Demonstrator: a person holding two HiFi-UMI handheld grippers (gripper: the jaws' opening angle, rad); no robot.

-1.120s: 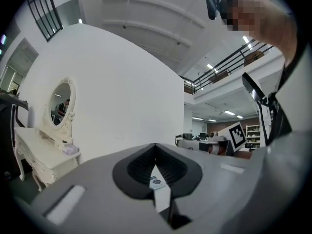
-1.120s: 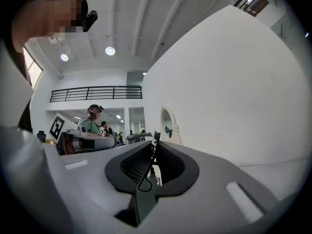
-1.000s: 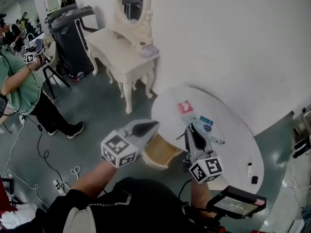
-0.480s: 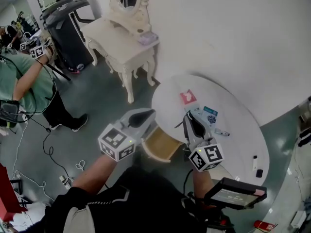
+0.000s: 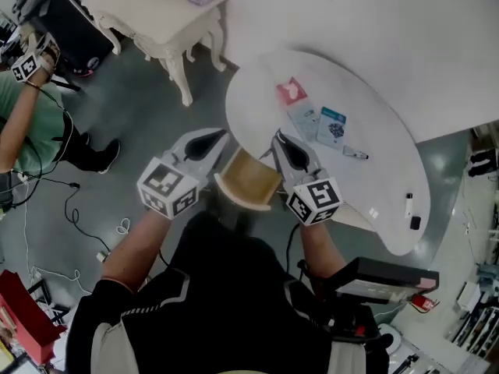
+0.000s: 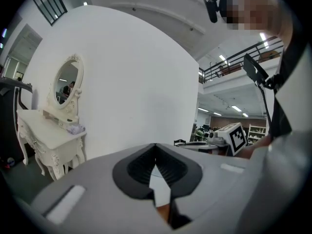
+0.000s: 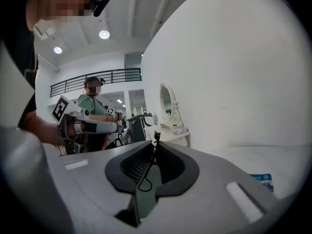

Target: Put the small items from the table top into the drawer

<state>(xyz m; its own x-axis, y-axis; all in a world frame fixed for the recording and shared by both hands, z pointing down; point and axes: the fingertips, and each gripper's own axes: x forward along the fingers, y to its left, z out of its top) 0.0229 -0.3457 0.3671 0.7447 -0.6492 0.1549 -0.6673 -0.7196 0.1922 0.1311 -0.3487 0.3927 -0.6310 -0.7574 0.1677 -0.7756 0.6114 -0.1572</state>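
Observation:
In the head view an open drawer (image 5: 249, 176) with a wooden bottom sticks out of the white oval table (image 5: 374, 178) towards me. My left gripper (image 5: 221, 135) hangs at the drawer's left side, its jaws shut with nothing in them. My right gripper (image 5: 277, 137) is at the drawer's right side, shut on a thin black wire item (image 7: 152, 162) that loops down between its jaws. On the table top lie a red packet (image 5: 291, 92), a pale packet (image 5: 302, 118), a blue packet (image 5: 331, 125) and a pen (image 5: 355, 153).
A small white item (image 5: 408, 203) and a small black one (image 5: 415, 223) lie near the table's right end. A cream dressing table (image 5: 156, 14) stands at the upper left by the wall. Another person (image 5: 31, 123) with grippers stands at the far left; cables lie on the floor.
The head view has swung, so the table and dressing table sit higher in the picture. Both grippers have stayed on either side of the open drawer, the right still shut on the black wire item.

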